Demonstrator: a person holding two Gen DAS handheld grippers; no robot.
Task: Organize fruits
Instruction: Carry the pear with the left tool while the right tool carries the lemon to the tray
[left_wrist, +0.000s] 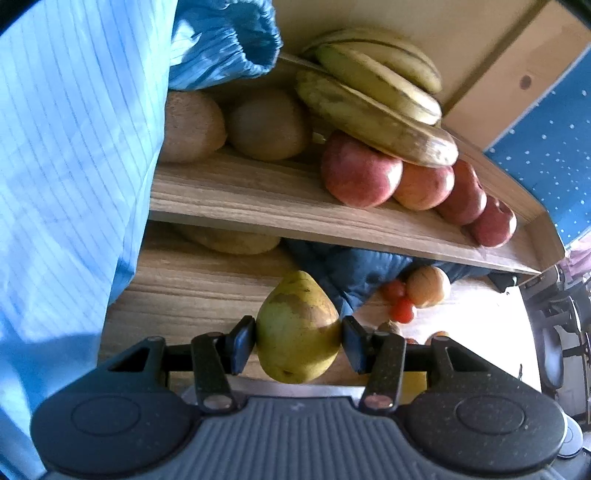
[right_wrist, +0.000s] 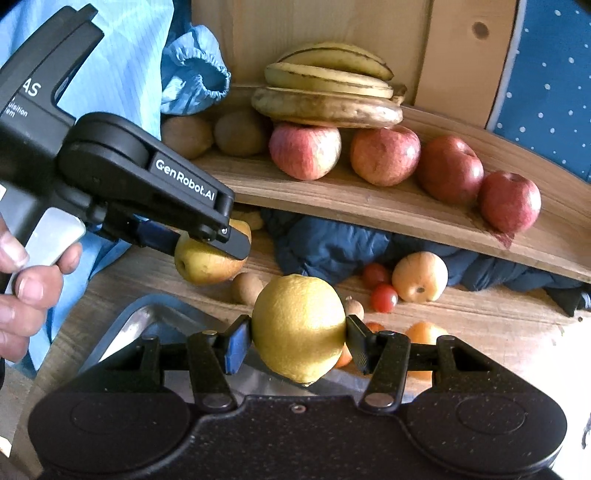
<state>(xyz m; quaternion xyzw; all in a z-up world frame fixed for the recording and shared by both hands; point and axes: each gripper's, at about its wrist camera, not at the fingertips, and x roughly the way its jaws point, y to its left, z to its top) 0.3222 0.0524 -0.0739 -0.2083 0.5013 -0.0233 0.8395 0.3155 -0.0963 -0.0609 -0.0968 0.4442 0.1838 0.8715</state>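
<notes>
A pear (left_wrist: 298, 328) was clamped between the pads of the left tool (left_wrist: 298, 339), held above the wooden desk (left_wrist: 192, 291) and in front of the shelf's front edge. A lemon (right_wrist: 299, 328) was gripped the same way in the right tool (right_wrist: 299, 339), above the corner of a metal tray (right_wrist: 147, 317) whose contents could not be made out. On the raised wooden shelf (right_wrist: 369, 206) four apples (right_wrist: 384, 155) were counted in a row running to its right end, the last one near the edge; three bananas (right_wrist: 328, 99) were stacked on the leftmost apple, and two kiwis (right_wrist: 240, 133) lay to their left against the back. Open board was left only along the shelf's front strip. Beneath the shelf a dark blue cloth (right_wrist: 332, 243) was bunched, and before it on the desk two cherry tomatoes (right_wrist: 382, 297) were seen just beside a pale orange-yellow fruit (right_wrist: 419, 277). More small fruit was partly hidden behind the right tool's fingers. A light blue sleeve (left_wrist: 74, 147) filled the left side, narrowing the room there.
</notes>
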